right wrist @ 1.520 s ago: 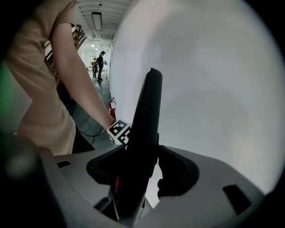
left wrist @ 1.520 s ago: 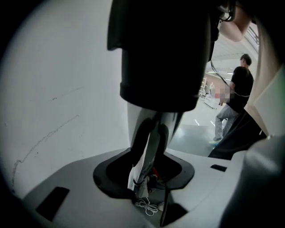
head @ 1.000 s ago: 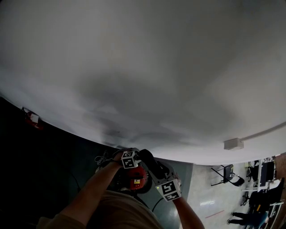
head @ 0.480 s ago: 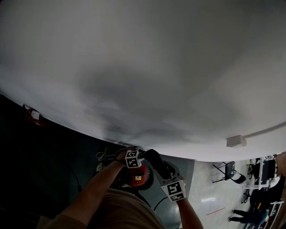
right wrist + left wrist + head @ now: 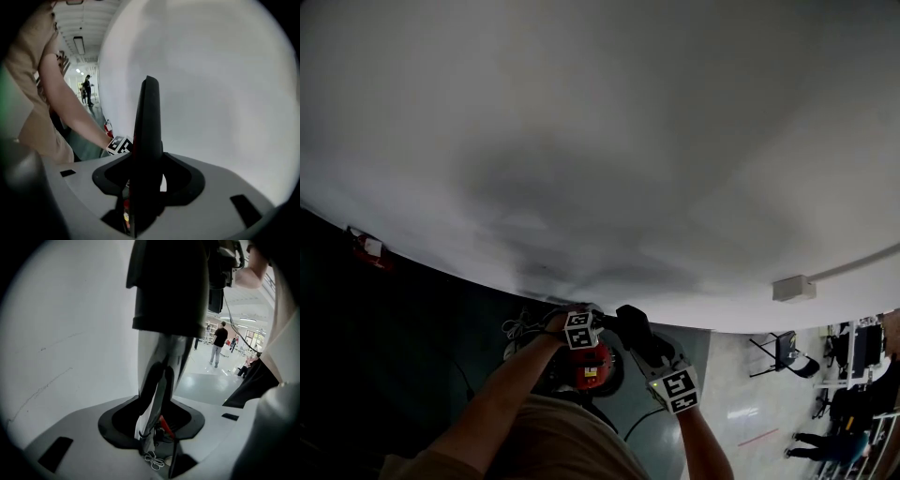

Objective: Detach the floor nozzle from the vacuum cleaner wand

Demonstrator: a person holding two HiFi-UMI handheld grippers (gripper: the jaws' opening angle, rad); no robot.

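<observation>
In the head view both grippers sit low at centre, above the red vacuum body (image 5: 589, 368). My left gripper (image 5: 591, 323) is shut on the chrome wand (image 5: 161, 366), which stands upright through its jaws (image 5: 152, 427). A black nozzle part (image 5: 168, 287) caps the wand's upper end. My right gripper (image 5: 644, 353) has the slim black nozzle (image 5: 147, 122) between its jaws (image 5: 145, 187). These jaws have just been closing and grip it. The left gripper's marker cube (image 5: 119, 144) shows just behind the nozzle.
A white wall fills most of the head view, with a small white box (image 5: 792, 288) on it. A folding chair (image 5: 783, 361) and distant people (image 5: 219, 341) stand on the shiny floor. A white cord (image 5: 157, 460) lies coiled below the wand.
In the head view my right gripper and the black nozzle have shifted right, away from the left gripper. The left gripper has stayed in place on the wand.
</observation>
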